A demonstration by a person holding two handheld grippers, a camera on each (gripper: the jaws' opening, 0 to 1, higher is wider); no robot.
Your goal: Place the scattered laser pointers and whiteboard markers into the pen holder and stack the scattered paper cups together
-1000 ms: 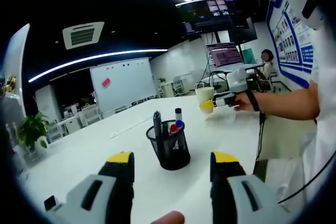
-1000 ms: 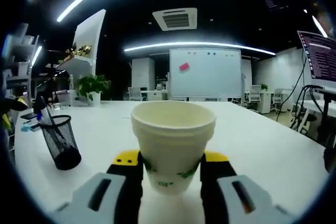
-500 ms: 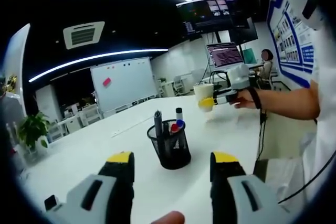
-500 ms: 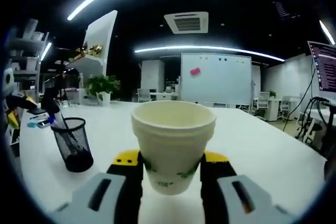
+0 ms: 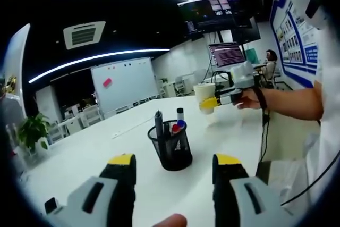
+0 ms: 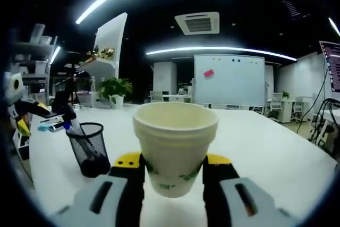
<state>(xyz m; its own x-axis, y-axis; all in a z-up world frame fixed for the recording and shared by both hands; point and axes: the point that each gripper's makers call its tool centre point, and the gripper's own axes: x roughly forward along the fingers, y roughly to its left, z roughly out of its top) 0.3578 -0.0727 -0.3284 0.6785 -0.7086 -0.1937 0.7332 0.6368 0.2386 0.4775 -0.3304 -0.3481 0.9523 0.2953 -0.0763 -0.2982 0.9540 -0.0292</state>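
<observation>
The right gripper (image 6: pixel 172 176) has its yellow-tipped jaws pinching a paper cup (image 6: pixel 175 147) low on the wall, one jaw on each side near the base, the open mouth up and level. In the left gripper view the same cup (image 5: pixel 204 94) hangs above the far right part of the white bench (image 5: pixel 106 152), carried by that gripper (image 5: pixel 211 103) at the end of an outstretched forearm (image 5: pixel 289 104) coming in from the right.

A cup like this looks thin and very light — it would dent under a hard squeeze and could slip if held loosely. Low on the wall, where the bottom disc stiffens it, seems the sensible place to hold, and the jaws sit about there. The rim looks double, so it may already be more than one cup nested, though I cannot tell for sure.

The left gripper (image 5: pixel 175 176) has its jaws spread wide with nothing between them, low over the near edge of the bench. Just beyond them stands the black mesh pen holder (image 5: pixel 171 151), upright, with markers (image 5: pixel 177 127) poking out — a dark one, a red cap and a blue cap. From the right gripper view the pen holder (image 6: pixel 91 150) is off to the left of the cup, well apart from it.

Farther off are a whiteboard (image 6: pixel 229 81) and a potted plant (image 6: pixel 116 90).
</observation>
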